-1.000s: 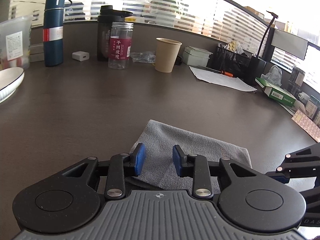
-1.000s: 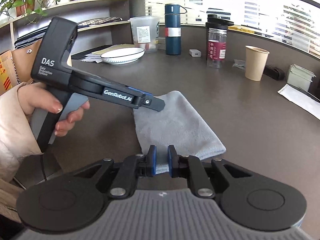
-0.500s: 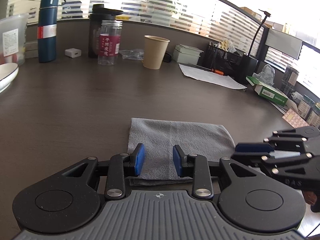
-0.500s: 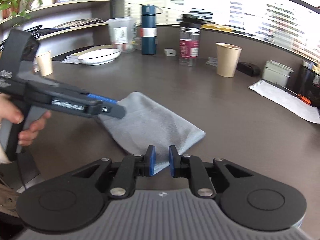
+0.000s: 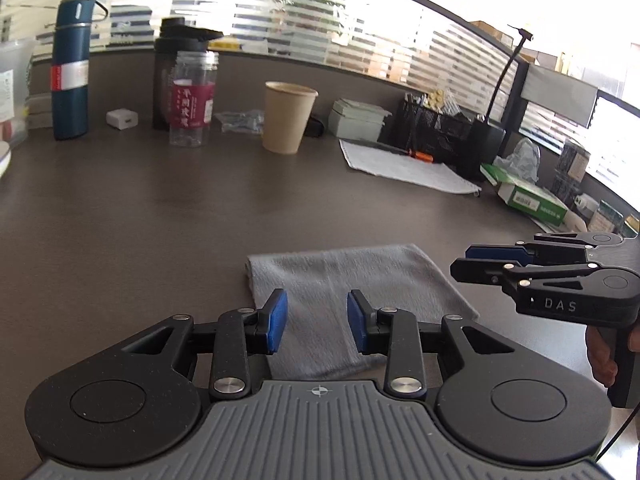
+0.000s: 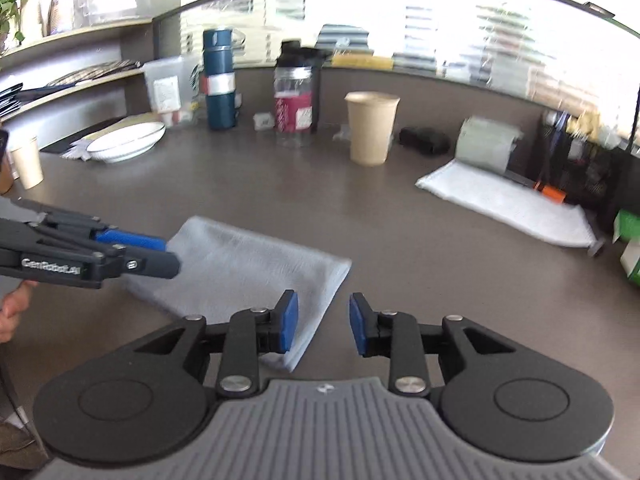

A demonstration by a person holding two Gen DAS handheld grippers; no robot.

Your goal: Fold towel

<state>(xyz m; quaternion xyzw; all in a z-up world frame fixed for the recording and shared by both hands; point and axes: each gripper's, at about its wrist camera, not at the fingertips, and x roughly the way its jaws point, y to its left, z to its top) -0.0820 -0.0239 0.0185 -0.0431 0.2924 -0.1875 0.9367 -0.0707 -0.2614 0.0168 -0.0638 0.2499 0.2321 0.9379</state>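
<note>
Desk (image 5: 120, 220); both grippers above towel (image 5: 352, 280)

each wrist camera sits behind its own blue-padded fingers, angled down and forward, close over the dark brown desk (image 5: 160, 216). both views share the folded grey cloth towel (image 5: 360, 276) (image 6: 248, 264), tan paper cup (image 5: 289, 116) (image 6: 371, 128) and striped window blinds.

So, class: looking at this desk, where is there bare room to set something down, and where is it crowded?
Free: the wide brown desktop between the grey towel and the back row, and the stretch right of the towel up to the white cloth. Crowded: the back edge, with flask, bottle, paper cup, and the far right corner.
</note>
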